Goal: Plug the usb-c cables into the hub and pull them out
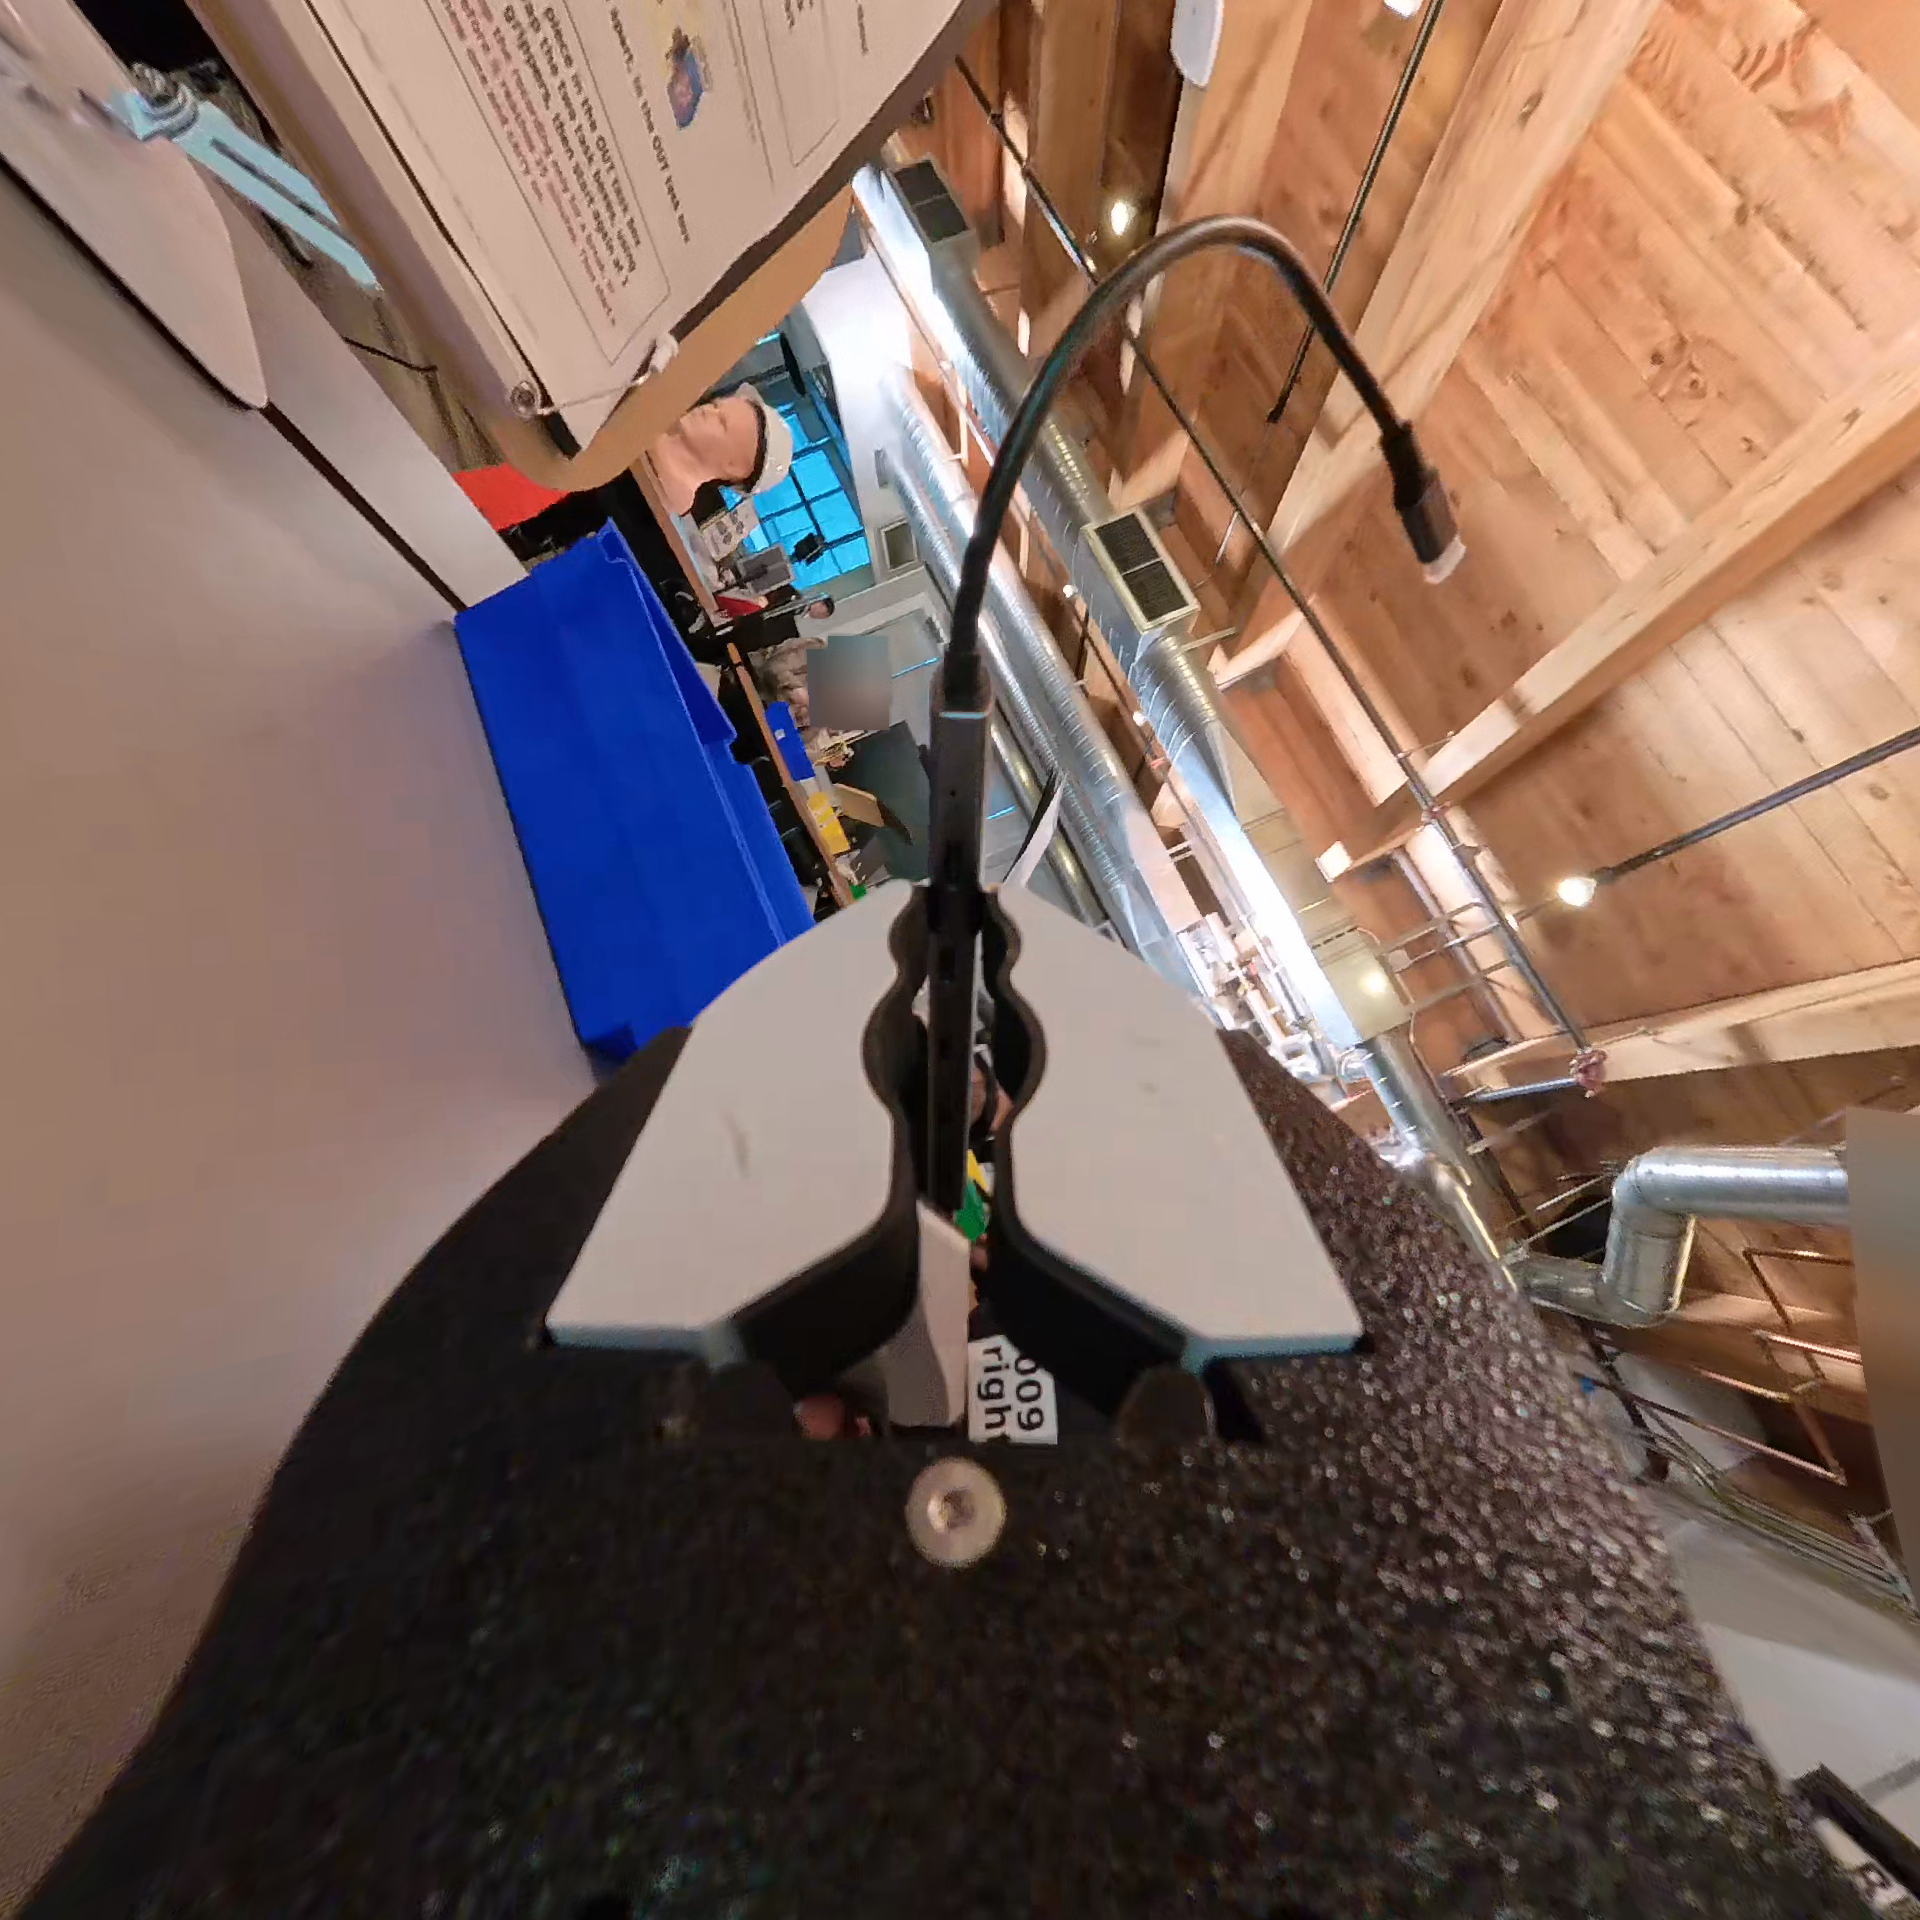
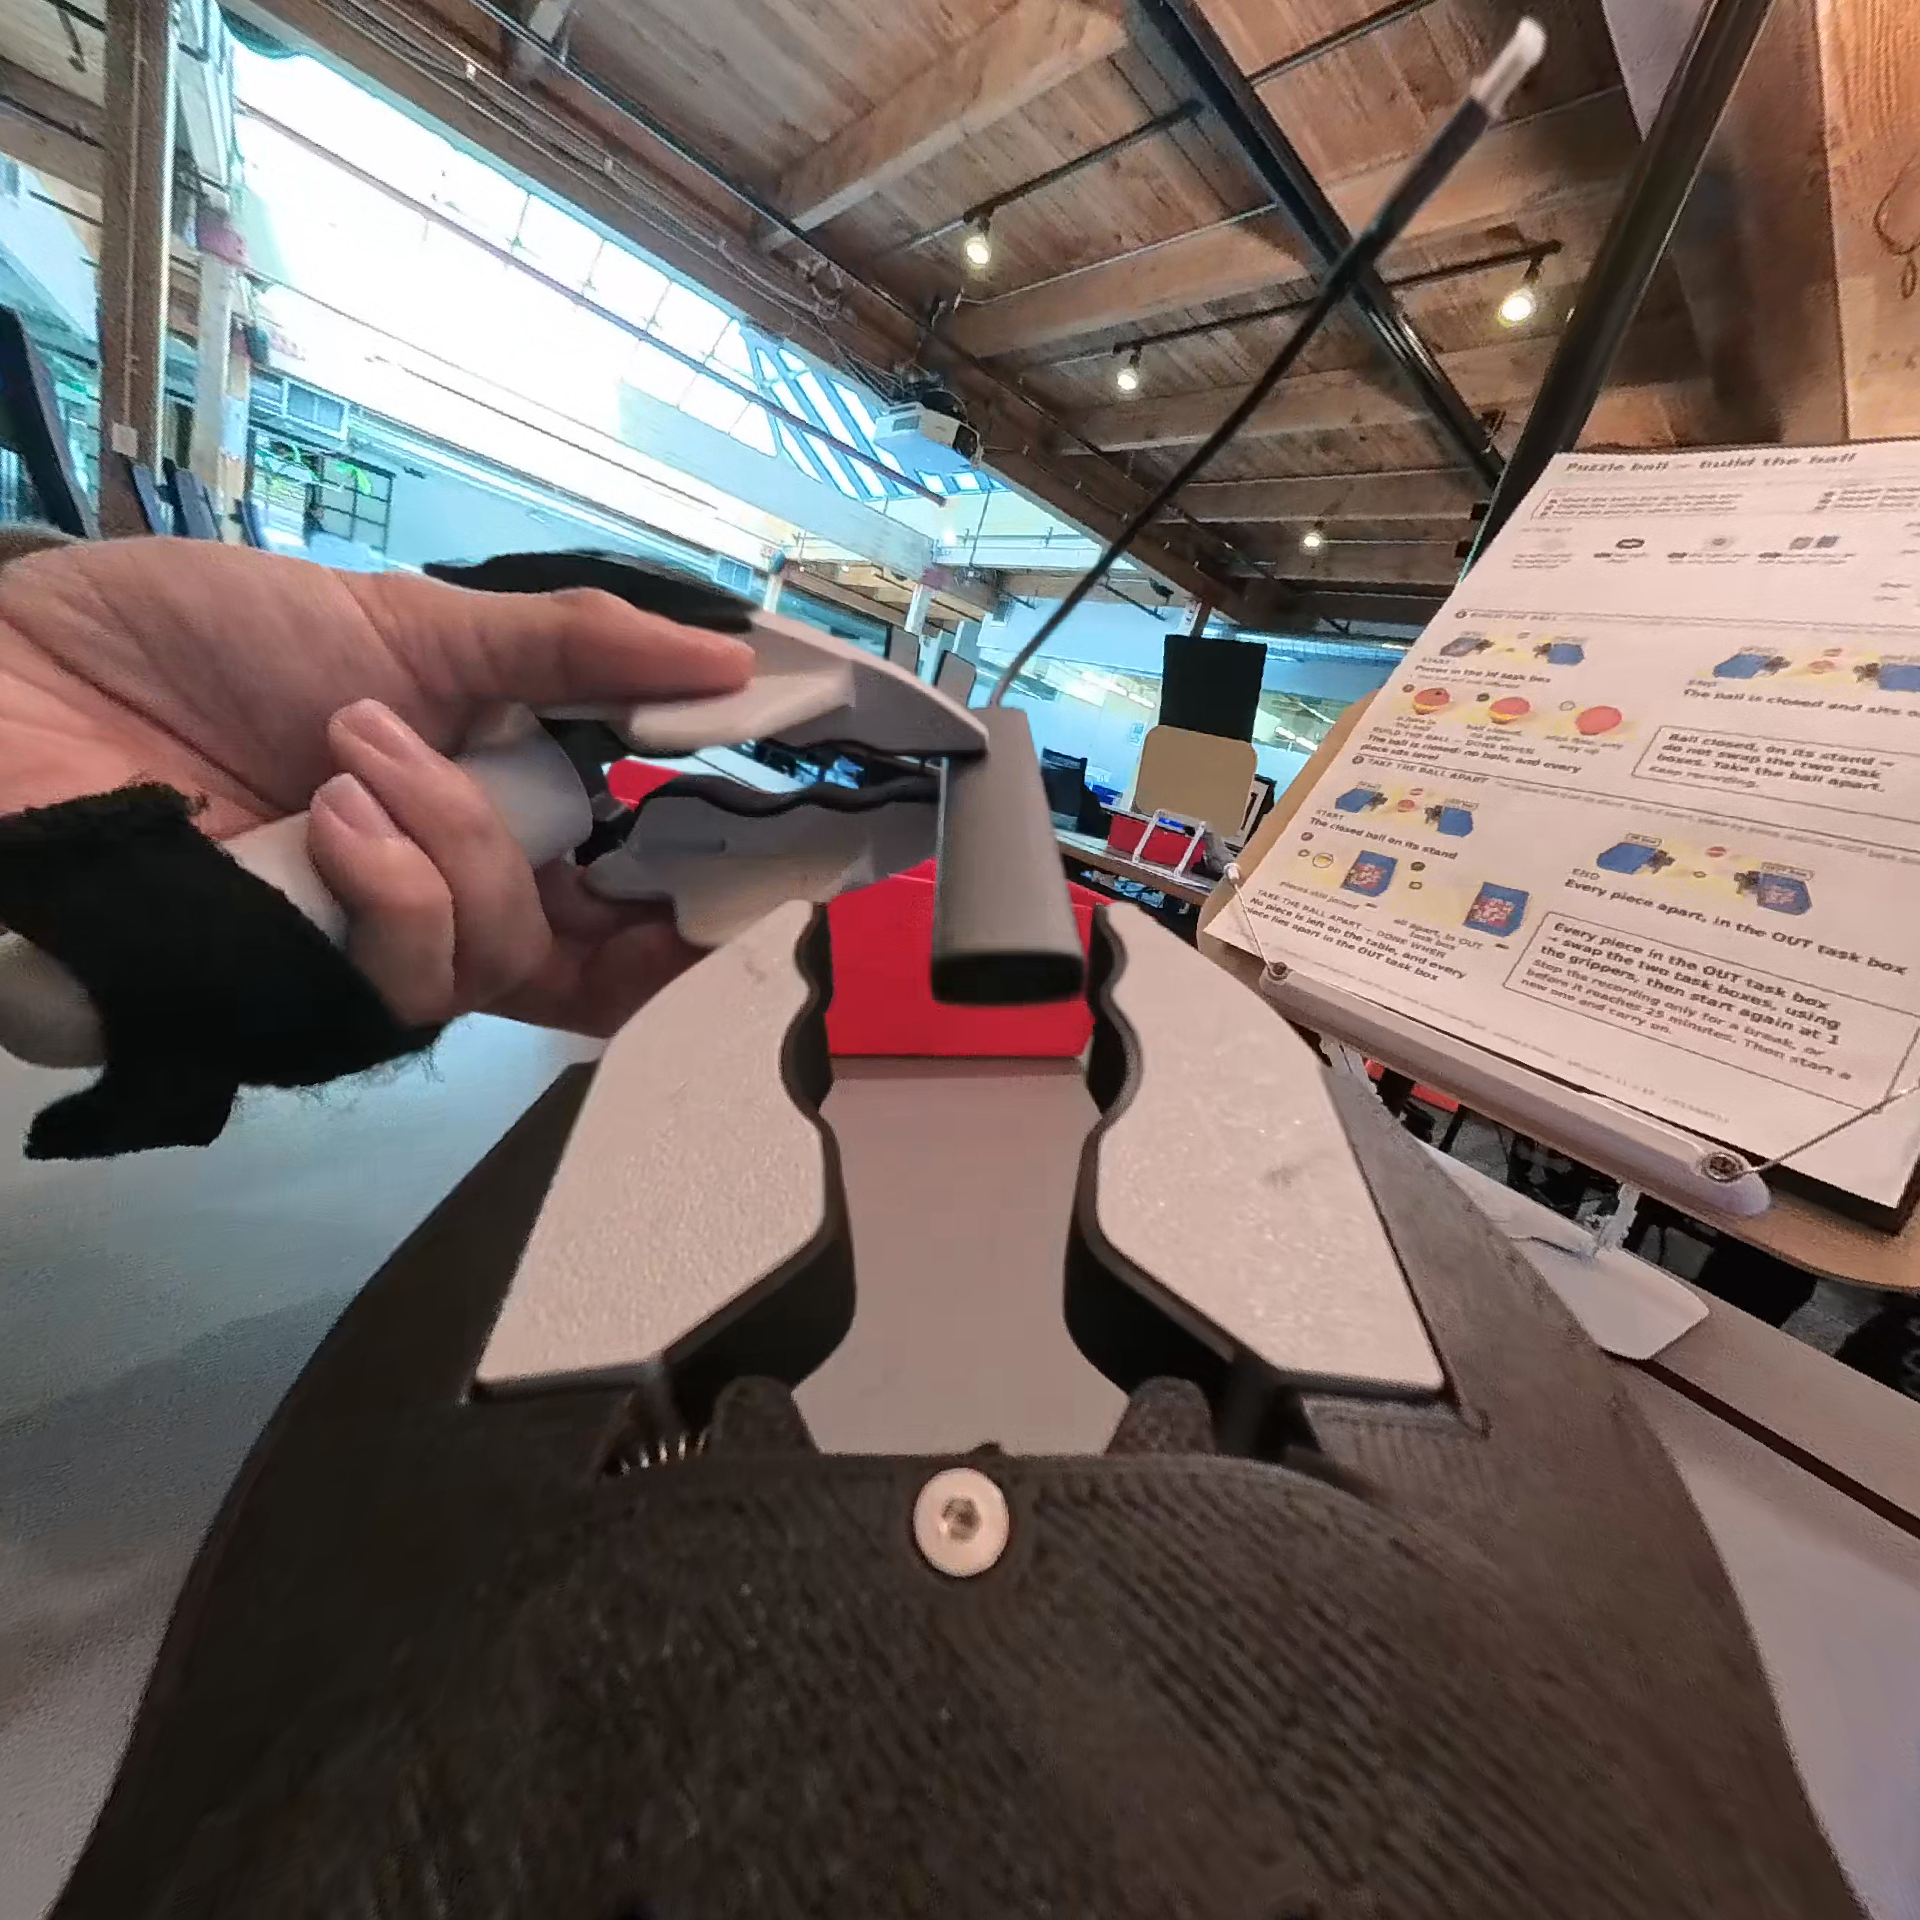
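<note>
Wooden-ceilinged workshop behind. One hub, one attached cable, raised off table, pinched edgewise by left gripper. Right gripper spread wide, empty, just below hub.

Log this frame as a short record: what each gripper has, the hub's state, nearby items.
left gripper: shut on the hub, held up in the air
right gripper: open, empty, just below the hub's end
hub cable: arcs up, its plug hanging free
nearby: blue bin, instruction sheet

Timber-ceilinged workshop, exposed ducts
</note>
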